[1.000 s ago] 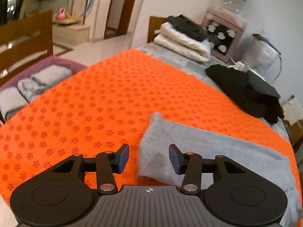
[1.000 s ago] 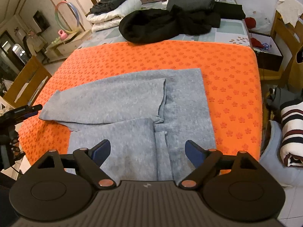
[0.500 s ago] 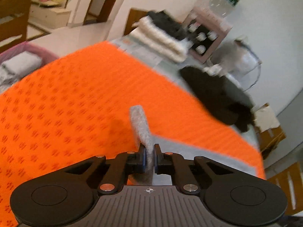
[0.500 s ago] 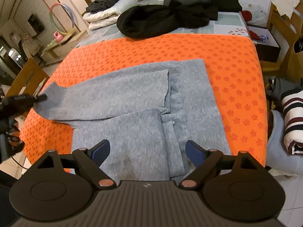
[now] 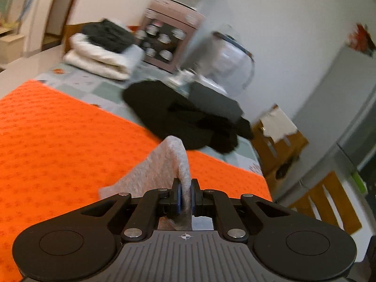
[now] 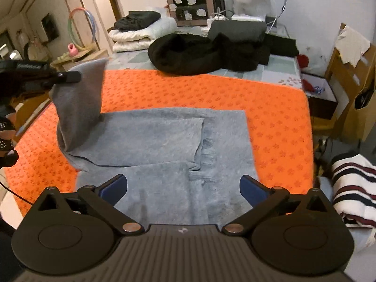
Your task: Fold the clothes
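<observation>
Orange mat [image 6: 270,108] covers the bed. Black clothes [image 6: 199,54] heaped beyond its far edge. White quilt [image 6: 143,35] folded at far left, dark garment on top. Striped cloth [image 6: 352,188] off right side.

Grey knit garment [image 6: 164,141] spread flat on orange mat, folded lengthwise, one sleeve end [image 6: 80,98] lifted upright

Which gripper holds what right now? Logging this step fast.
Left gripper: shut on the grey sleeve.
Right gripper: jaws opening, nothing between them.
</observation>
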`<state>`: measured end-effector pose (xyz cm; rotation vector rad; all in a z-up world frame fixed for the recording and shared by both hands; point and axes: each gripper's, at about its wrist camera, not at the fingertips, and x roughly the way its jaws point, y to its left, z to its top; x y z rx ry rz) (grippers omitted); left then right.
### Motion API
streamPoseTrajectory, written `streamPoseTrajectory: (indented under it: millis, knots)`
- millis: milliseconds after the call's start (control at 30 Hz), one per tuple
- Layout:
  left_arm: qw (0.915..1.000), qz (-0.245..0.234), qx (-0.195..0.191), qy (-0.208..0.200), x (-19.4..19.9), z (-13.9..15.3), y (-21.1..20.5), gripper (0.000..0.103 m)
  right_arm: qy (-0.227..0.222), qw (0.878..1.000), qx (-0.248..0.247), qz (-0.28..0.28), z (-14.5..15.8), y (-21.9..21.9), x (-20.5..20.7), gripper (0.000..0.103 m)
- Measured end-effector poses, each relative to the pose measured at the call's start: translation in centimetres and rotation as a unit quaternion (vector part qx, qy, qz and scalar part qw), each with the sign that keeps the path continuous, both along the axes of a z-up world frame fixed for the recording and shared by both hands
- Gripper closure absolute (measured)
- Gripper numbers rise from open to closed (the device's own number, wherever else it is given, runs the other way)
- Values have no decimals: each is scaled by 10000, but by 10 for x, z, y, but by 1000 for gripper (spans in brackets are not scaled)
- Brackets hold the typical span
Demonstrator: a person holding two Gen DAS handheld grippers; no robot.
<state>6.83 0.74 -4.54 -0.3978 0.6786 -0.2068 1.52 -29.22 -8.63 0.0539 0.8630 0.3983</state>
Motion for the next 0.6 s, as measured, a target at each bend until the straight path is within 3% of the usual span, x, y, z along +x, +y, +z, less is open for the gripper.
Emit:
streamPoseTrajectory:
  millis: [367, 400, 467, 600]
  knots:
    - [9950, -888, 451, 74, 25, -17, -85, 90, 352, 9980, 330, -400, -16, -25, 9, 2]
    - [9939, -1000, 461, 72, 27, -20, -91, 87, 401, 9979, 310, -416, -17, -26, 11, 2]
    - [9911, -1231, 504, 20, 25, -20, -98, 67, 452, 9976, 301, -441, -17, -27, 14, 2]
    - [9900, -1319, 499, -110, 12, -15, -90, 57, 454, 9976, 362, -365, -15, -27, 21, 2]
